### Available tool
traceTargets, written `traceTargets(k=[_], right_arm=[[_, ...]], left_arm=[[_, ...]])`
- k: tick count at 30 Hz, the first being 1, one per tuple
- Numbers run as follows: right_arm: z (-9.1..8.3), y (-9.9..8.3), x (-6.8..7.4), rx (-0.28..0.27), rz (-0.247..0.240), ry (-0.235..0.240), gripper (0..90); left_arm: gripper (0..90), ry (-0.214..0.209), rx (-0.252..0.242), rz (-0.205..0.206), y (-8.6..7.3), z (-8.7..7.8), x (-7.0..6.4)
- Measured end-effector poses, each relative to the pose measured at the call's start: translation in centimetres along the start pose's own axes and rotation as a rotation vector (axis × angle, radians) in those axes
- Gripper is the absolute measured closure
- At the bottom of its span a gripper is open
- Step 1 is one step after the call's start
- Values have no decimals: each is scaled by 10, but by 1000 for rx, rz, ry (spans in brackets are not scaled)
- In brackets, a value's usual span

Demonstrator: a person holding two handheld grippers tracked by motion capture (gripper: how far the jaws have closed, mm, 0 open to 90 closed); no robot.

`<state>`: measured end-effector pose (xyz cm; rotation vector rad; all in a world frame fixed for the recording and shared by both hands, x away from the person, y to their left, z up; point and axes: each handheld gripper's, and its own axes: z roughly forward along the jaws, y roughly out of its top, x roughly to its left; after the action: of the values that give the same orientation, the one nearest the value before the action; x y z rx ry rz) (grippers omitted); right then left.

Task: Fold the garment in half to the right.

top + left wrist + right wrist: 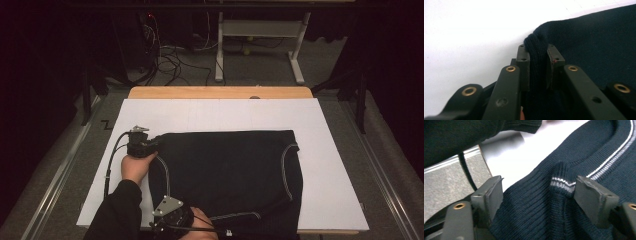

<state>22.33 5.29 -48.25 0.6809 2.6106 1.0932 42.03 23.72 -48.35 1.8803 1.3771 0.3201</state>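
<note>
A dark navy knit sweater [227, 172] is lying spread on a white board [330, 165], its ribbed weave showing pale stripes [562, 184] along the trim. The left gripper [141, 145] is clenching a bunched corner of the knit at the sweater's far left edge. The right gripper [172, 216] is standing wide apart around a raised fold, not pinching it. The sweater's near edge is running out of the high view. Its long axis is running left to right across the board.

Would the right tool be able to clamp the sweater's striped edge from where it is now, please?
Probably yes. The right tool is open with its jaws on either side of a raised fold of the sweater, nothing between. The left tool already pinches another corner.
</note>
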Motion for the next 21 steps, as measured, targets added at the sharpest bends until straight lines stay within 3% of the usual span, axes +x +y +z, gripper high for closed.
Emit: traceTargets(k=[12,21], right_arm=[[1,3,1,12,-9,-60,424],[-4,3,-6,31,22,-80,665]], left_arm=[[722,9,0,6,0,0,-1],[722,7,0,3,0,0,-1]])
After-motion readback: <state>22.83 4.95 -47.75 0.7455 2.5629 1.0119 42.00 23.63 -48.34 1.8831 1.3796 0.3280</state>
